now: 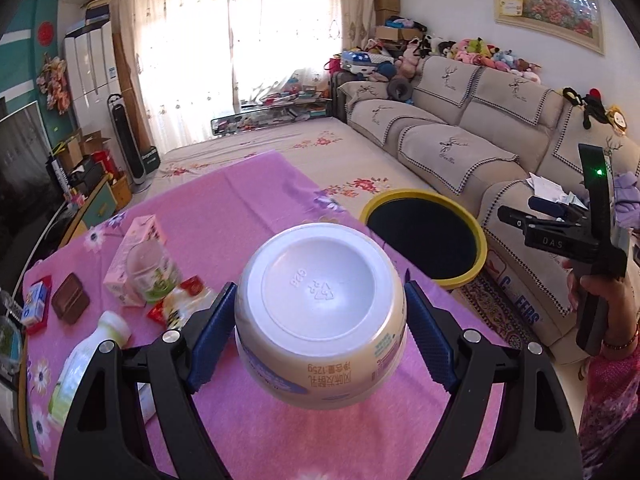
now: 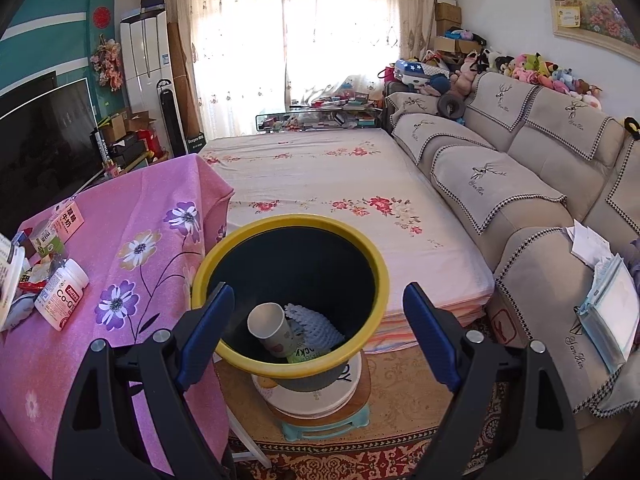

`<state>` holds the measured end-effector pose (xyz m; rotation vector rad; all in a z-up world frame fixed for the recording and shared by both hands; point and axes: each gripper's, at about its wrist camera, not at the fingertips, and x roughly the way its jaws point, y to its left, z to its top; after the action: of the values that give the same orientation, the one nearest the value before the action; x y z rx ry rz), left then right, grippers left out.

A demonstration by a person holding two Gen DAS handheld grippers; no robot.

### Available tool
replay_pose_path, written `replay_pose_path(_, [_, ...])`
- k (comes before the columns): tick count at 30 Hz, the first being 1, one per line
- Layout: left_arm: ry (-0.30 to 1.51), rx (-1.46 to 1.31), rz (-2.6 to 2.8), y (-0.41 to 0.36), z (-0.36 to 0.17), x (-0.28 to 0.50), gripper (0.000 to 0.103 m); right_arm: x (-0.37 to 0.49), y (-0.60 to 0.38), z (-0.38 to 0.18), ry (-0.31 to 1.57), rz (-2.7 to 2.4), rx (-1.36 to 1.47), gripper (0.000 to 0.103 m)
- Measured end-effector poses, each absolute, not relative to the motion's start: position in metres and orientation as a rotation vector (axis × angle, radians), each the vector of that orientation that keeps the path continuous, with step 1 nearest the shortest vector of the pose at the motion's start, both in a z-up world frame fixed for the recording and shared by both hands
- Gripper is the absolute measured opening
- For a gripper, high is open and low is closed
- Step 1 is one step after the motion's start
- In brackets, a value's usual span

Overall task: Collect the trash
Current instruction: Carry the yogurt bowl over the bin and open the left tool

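Note:
A white yogurt cup (image 1: 316, 344) is lifted above the pink tablecloth (image 1: 248, 208), its bottom towards the camera. My left gripper (image 1: 320, 285) is shut on it, blue pads (image 1: 214, 336) pressing its sides. The black bin with a yellow rim (image 1: 478, 240) stands beyond the table's right edge. My right gripper (image 2: 319, 287) hovers open over that bin (image 2: 376, 264), nothing between its fingers; it also shows at the right of the left wrist view as the right gripper (image 1: 520, 212). Inside the bin lie a paper cup (image 2: 268, 326), a foam net (image 2: 316, 324) and a green wrapper (image 2: 306, 354).
On the table's left lie a pink carton (image 1: 136, 248), a clear cup (image 1: 154, 270), a small bottle (image 1: 88, 356), a brown box (image 1: 70, 298), a red wrapper (image 1: 180, 304) and a Co-Q bottle (image 2: 62, 294). A sofa (image 2: 520, 200) lines the right; a flowered mattress (image 2: 340, 184) lies behind the bin.

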<state>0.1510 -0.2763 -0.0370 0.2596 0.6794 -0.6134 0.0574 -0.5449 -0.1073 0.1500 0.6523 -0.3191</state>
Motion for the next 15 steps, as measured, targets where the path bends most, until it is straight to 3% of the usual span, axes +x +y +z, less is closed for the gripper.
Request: replay_pose_path(15, [0.722,0.351,-0.829,-0.475,-0.057,0.219,0.082,0.021,-0.614,-0.117,0.651,-0.445,0.222,0.082])
